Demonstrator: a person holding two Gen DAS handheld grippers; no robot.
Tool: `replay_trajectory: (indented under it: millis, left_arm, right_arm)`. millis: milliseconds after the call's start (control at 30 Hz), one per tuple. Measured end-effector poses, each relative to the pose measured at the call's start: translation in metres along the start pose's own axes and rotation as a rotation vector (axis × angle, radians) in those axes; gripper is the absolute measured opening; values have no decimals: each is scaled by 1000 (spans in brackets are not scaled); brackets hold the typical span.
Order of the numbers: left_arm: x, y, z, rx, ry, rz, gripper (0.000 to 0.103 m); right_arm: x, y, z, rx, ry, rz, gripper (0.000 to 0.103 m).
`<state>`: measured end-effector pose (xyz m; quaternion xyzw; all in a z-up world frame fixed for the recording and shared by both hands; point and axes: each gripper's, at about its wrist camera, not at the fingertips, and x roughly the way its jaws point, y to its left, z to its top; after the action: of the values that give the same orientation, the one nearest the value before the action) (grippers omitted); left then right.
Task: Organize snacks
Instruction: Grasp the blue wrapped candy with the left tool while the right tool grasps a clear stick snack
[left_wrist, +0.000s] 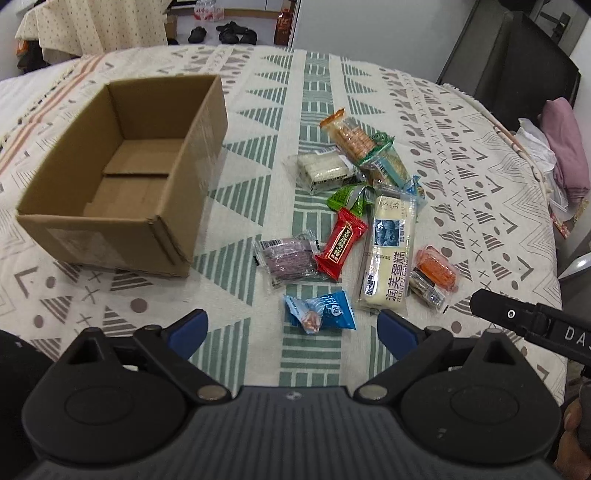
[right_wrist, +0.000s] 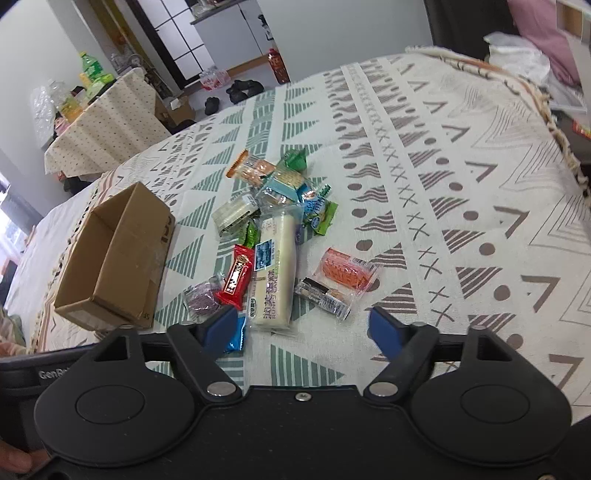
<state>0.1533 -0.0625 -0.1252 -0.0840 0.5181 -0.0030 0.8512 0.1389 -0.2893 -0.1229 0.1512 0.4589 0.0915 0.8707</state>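
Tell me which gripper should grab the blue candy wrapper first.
Left, probably. The blue candy wrapper lies just ahead of the open left gripper, between its fingers' line. The right gripper is also open, but the wrapper sits behind its left finger, off-centre.

Left gripper (left_wrist: 291, 334) jaws apart, nothing between, over blue candy wrapper (left_wrist: 325, 308). Empty cardboard box (left_wrist: 122, 177) left of snack pile (left_wrist: 369, 218) on patterned cloth (left_wrist: 258, 110).
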Motion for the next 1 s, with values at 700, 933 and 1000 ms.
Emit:
replay_trajectory:
  millis: [700, 933, 1000]
  left_arm:
    - [75, -8, 6, -122, 134, -13, 53]
    - [84, -5, 4, -160, 141, -21, 31]
    - [83, -3, 3, -166, 138, -21, 30]
  right_arm:
    - [58, -10, 21, 1, 86, 1, 43]
    - [78, -6, 24, -29, 112, -18, 41]
    - [84, -5, 24, -34, 128, -21, 41]
